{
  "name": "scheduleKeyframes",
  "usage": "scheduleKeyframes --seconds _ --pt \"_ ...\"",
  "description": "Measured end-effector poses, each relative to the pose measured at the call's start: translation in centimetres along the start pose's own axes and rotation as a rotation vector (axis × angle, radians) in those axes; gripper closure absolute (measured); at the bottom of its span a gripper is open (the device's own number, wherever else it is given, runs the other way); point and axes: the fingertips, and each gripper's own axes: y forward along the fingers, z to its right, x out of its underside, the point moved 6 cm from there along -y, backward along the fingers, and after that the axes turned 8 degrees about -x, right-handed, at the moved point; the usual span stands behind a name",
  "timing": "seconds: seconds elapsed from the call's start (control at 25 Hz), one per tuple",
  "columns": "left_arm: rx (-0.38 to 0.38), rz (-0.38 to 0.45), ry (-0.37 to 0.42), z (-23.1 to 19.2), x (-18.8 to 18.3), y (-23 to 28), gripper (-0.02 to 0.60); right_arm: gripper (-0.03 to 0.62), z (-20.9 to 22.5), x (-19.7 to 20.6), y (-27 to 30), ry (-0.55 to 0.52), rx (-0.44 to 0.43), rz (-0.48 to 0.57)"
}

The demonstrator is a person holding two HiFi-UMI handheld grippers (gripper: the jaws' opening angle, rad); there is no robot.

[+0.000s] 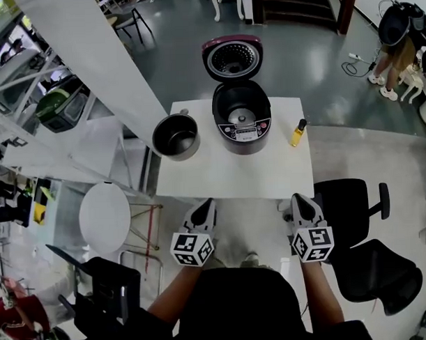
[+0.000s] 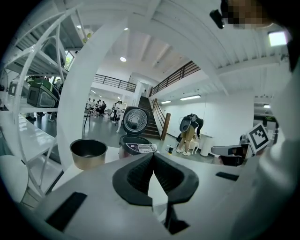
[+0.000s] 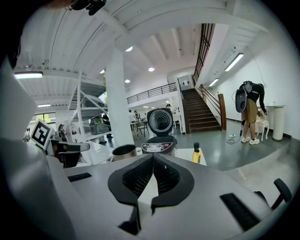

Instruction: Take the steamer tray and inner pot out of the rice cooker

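The dark rice cooker (image 1: pixel 242 123) stands at the back of the white table (image 1: pixel 234 173) with its lid (image 1: pixel 232 58) tipped up and its cavity bare down to the heating plate. The metal inner pot (image 1: pixel 175 137) sits on the table to the cooker's left, apart from it. I see no steamer tray. My left gripper (image 1: pixel 206 202) and right gripper (image 1: pixel 298 197) hover just off the table's near edge, both shut and holding nothing. In the left gripper view the pot (image 2: pixel 88 153) and cooker (image 2: pixel 136 146) lie beyond the closed left gripper (image 2: pixel 153 158). The right gripper (image 3: pixel 153 157) faces the cooker (image 3: pixel 159 146).
A small yellow bottle (image 1: pixel 298 133) stands right of the cooker. A white pillar (image 1: pixel 98 72) slants past the table's left corner, with a round white stool (image 1: pixel 106 217) below it. Black office chairs (image 1: pixel 354 204) sit at the right. A person (image 1: pixel 395 37) bends at the far right.
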Motion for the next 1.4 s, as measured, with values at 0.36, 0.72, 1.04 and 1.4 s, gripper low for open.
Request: scheduleKeyframes --seconds 0.36,0.72,1.04,1.4 --pt "0.005 0.045 0.020 -1.8 -0.5 -2.5 0.577 0.594 -2.3 -0.7 -2.9 -0.058 0.085 0.043" --pt "-0.006 0.106 -0.006 -0.4 -0.6 -3.7 0.577 0.594 -2.6 -1.2 -4.3 -0.078 0.038 0.060" --pt "-0.004 0.107 0.025 2.5 0.6 -4.0 0.577 0.594 -2.0 -1.1 -5.5 -0.094 0.025 0.069" --pt "0.019 0.095 0.031 3.8 0.6 -5.0 0.577 0.594 -2.0 -1.8 -7.5 -0.093 0.046 0.103"
